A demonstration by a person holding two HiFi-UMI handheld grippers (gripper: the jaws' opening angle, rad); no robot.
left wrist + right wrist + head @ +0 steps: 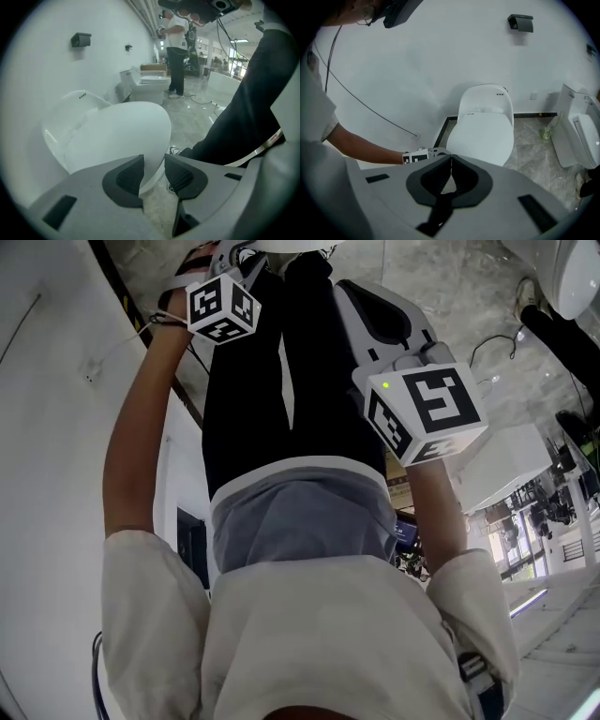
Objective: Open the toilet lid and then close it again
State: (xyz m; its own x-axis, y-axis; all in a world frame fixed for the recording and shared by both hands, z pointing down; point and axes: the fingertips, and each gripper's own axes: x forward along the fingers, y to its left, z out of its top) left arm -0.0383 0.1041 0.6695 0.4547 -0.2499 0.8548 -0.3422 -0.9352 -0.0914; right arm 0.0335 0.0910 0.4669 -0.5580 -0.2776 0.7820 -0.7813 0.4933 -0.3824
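My left gripper [153, 161] has the rim of the toilet lid [117, 136] between its jaws. They stand at a middling width, and the glossy white edge fills the gap from one dark, ribbed pad to the other, so I read it as a grip on the lid. The lid is a smooth, rounded oval of hard shiny plastic, slightly domed. It lies low over the bowl, and I can't tell whether it is fully seated. In the right gripper view the left gripper sits at the lid's front-left edge.

My right gripper [450, 157] hangs well back from the toilet, pointing down at it. Its jaws are pressed together with nothing between them, and its black pads meet in a thin seam.

The toilet backs against a plain matte white wall [417, 70] that carries a small black boxy fixture [520, 22] high up. The floor [534, 145] is polished grey marble-patterned tile with a dark border strip along the wall. A second toilet [581, 136], squarer and also glossy white, stands off to the side.
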